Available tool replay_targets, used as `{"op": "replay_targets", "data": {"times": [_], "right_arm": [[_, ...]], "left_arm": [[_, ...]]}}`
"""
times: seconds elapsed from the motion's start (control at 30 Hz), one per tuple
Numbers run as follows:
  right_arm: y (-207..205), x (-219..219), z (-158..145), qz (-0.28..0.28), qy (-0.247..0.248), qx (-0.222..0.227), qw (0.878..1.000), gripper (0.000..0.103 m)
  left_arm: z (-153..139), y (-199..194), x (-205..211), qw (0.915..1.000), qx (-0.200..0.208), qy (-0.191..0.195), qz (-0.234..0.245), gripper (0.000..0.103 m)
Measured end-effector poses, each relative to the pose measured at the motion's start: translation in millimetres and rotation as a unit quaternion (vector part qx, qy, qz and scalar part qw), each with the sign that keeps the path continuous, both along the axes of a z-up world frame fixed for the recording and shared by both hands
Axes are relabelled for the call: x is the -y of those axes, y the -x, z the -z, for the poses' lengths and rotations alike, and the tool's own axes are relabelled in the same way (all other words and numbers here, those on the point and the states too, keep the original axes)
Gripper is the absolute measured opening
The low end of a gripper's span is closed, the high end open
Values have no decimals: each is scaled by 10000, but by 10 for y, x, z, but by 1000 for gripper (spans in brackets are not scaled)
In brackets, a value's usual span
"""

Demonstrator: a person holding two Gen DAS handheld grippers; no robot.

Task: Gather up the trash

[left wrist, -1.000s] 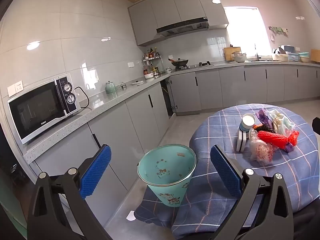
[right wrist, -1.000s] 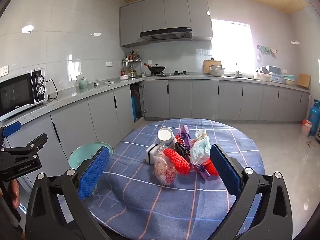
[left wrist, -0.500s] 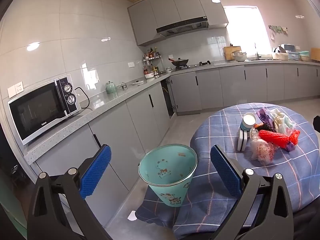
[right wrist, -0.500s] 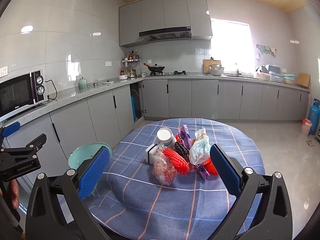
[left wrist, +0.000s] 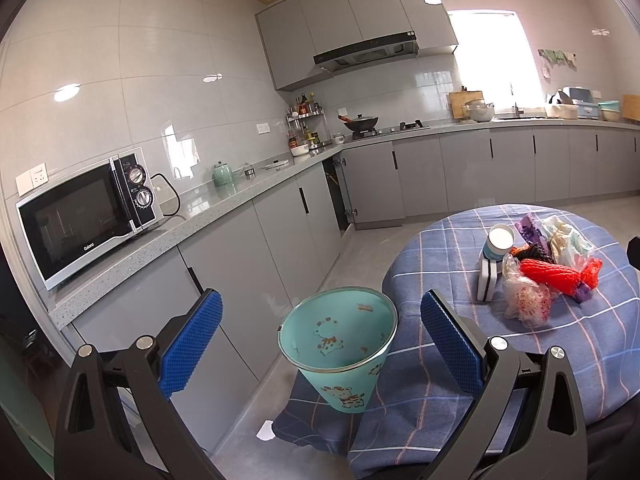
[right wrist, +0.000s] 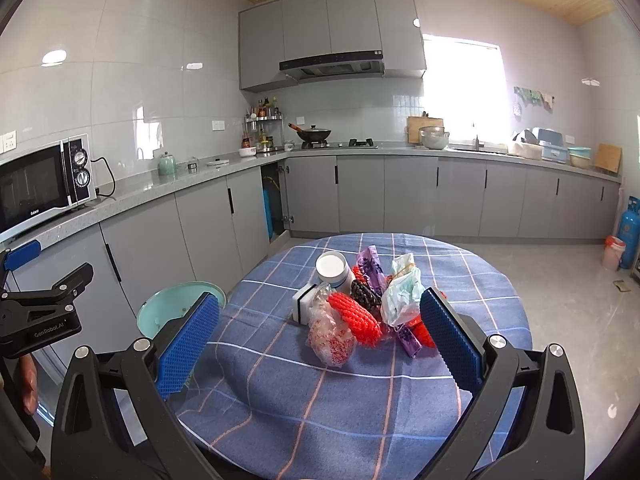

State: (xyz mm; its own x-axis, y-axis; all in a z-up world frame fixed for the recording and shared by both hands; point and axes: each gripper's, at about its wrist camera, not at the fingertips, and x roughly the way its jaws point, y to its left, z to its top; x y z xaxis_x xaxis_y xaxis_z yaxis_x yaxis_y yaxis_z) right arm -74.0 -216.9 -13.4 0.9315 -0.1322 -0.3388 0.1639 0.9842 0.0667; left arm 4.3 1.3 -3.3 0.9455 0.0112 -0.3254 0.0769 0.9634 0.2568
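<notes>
A heap of trash (right wrist: 360, 304) sits near the middle of a round table (right wrist: 344, 412) draped in a blue plaid cloth, in a grey-cabinet kitchen, as a person holding two handheld grippers faces it. The right gripper (right wrist: 320, 344) hangs released and empty over the near edge of the table, its blue pads spread wide on either side of the pile. The left gripper (left wrist: 320, 342) is likewise spread and holds nothing, aimed at a teal waste bin (left wrist: 340, 344) that stands on the floor just beside the table's left edge. The pile looks light and mostly soft: a clear plastic bag (right wrist: 330, 332) at the near side, a red foam net sleeve (right wrist: 354, 318) touching it, crumpled pale wrapping (right wrist: 400, 292) to the right and a purple wrapper (right wrist: 372, 266) behind. All would likely crush and slip, so a pinch on a bunched fold seems safest. A white-lidded cup (right wrist: 334, 268) at the far left and a white block (right wrist: 304, 304) with a dark stripe appear stiffer and would suit a grip across their sides. The bin seems thin-walled and easy to tip.
</notes>
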Motion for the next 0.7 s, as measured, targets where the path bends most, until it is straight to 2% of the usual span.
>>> {"op": "replay_targets", "data": {"times": [0.7], "right_arm": [[-3, -19, 11, -24, 3, -19, 10000, 99]], "left_arm": [[-38, 2, -36, 10000, 41, 17, -34, 98]]}}
